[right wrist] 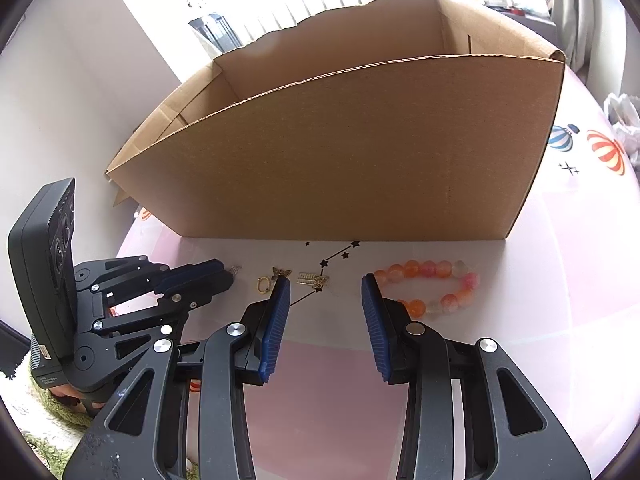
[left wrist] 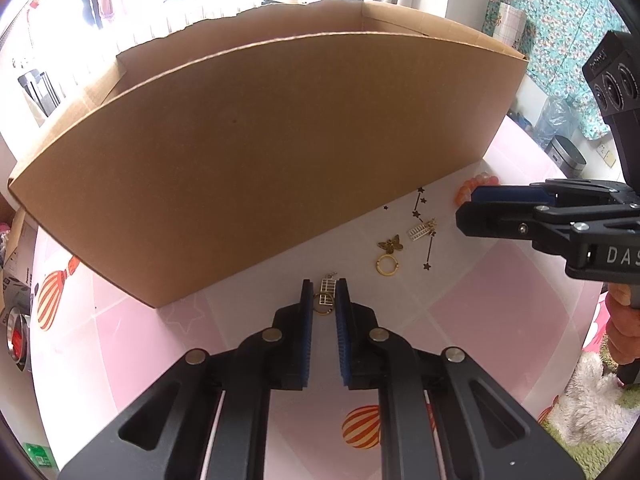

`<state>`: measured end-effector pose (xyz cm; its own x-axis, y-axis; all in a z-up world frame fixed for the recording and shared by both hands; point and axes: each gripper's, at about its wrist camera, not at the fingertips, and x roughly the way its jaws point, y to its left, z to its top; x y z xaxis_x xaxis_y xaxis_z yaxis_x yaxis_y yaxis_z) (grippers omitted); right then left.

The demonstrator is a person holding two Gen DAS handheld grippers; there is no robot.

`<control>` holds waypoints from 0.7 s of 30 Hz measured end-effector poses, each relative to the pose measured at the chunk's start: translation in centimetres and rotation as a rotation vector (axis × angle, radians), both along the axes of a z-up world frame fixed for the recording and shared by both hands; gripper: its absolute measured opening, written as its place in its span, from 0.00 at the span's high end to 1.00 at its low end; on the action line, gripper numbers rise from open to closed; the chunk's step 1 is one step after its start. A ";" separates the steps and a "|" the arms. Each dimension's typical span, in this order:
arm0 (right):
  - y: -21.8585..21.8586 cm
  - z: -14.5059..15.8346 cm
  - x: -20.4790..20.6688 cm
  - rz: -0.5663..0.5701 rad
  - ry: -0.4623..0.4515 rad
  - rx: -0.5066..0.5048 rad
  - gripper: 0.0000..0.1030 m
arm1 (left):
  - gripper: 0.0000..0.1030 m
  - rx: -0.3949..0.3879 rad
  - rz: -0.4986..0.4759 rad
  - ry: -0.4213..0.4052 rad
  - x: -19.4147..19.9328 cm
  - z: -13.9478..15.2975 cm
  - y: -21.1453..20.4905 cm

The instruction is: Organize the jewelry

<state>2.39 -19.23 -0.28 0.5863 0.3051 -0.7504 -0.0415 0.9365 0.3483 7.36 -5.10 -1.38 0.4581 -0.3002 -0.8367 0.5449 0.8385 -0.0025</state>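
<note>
Small gold jewelry lies on the table in front of a cardboard box (left wrist: 256,160). My left gripper (left wrist: 325,292) is low over a gold grid-shaped earring with a ring (left wrist: 326,298); the jaws are narrowly apart on either side of it, not clamped. Beside it lie a butterfly charm with a gold ring (left wrist: 388,258) and a second grid earring (left wrist: 420,232). My right gripper (right wrist: 326,284) is open and empty, just in front of an orange and pink bead bracelet (right wrist: 432,284). The bracelet also shows behind the right gripper in the left wrist view (left wrist: 476,184).
The open cardboard box (right wrist: 340,152) stands right behind the jewelry. The tablecloth (left wrist: 480,320) is pink and white with balloon and star prints. A plastic bag (right wrist: 624,120) lies at the far right. A fluffy rug (left wrist: 592,408) lies below the table edge.
</note>
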 end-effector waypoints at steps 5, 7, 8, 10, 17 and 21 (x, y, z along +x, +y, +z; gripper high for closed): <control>0.0 0.5 -0.7 0.021 -0.025 0.001 0.65 | 0.90 -0.031 0.032 0.011 0.1 0.4 0.9; 0.6 0.8 -1.0 0.051 -0.042 -0.001 0.64 | 0.90 -0.067 0.053 0.011 -0.1 0.8 1.5; 0.9 0.8 -1.1 0.070 -0.046 -0.002 0.64 | 0.90 -0.089 0.065 0.013 -0.1 1.1 2.0; 2.0 0.9 -1.1 0.114 -0.047 -0.011 0.64 | 0.90 -0.131 0.092 0.019 -0.2 1.4 2.6; 5.4 0.2 -0.1 0.209 -0.029 -0.087 0.69 | 0.90 -0.181 0.163 0.034 -0.3 1.3 4.5; 6.1 -0.4 0.7 0.209 -0.016 -0.139 0.75 | 0.90 -0.173 0.172 0.037 -0.4 0.9 4.4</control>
<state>3.06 -13.18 -0.64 0.5335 0.3150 -0.7849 -0.2433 0.9460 0.2142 6.95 -0.67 -0.43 0.4853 -0.3607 -0.7965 0.3907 0.9044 -0.1716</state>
